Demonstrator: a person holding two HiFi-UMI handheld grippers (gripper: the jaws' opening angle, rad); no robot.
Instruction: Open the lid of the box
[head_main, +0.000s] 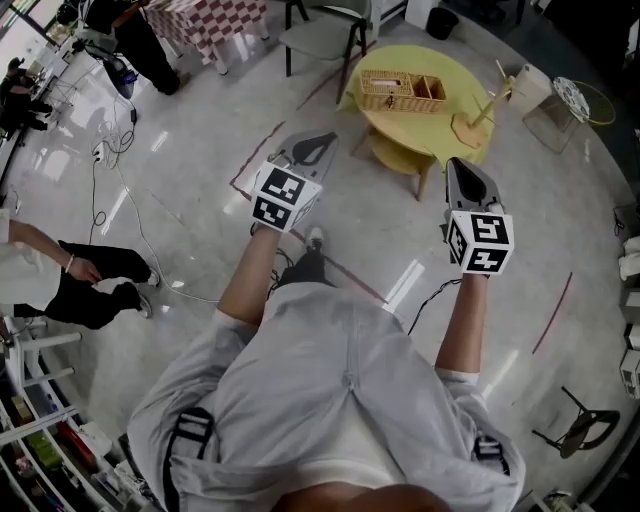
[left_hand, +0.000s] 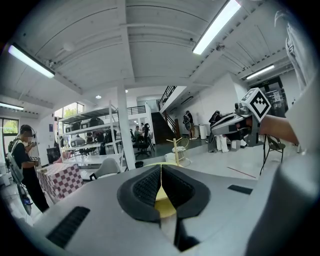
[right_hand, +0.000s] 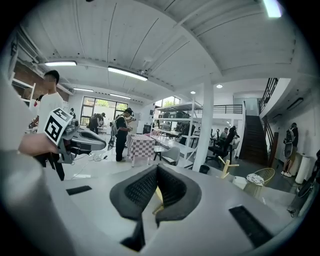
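A wicker box (head_main: 403, 91) sits on a round yellow table (head_main: 455, 72) ahead of me, with a wooden stand (head_main: 478, 112) beside it at the table's right edge. Both grippers are held in the air well short of the table, above the floor. My left gripper (head_main: 318, 140) has its jaws pressed together with nothing between them (left_hand: 161, 166). My right gripper (head_main: 458, 165) is likewise shut and empty (right_hand: 157, 167). A sliver of the yellow table (left_hand: 165, 204) shows below the left pads. Each gripper view catches the other gripper off to its side.
A grey chair (head_main: 325, 40) stands behind the table and a checkered table (head_main: 215, 20) at the back left. A seated person (head_main: 60, 270) and floor cables (head_main: 110, 190) are at the left. A white bin (head_main: 530, 85) and a wire basket (head_main: 572, 100) stand right of the table.
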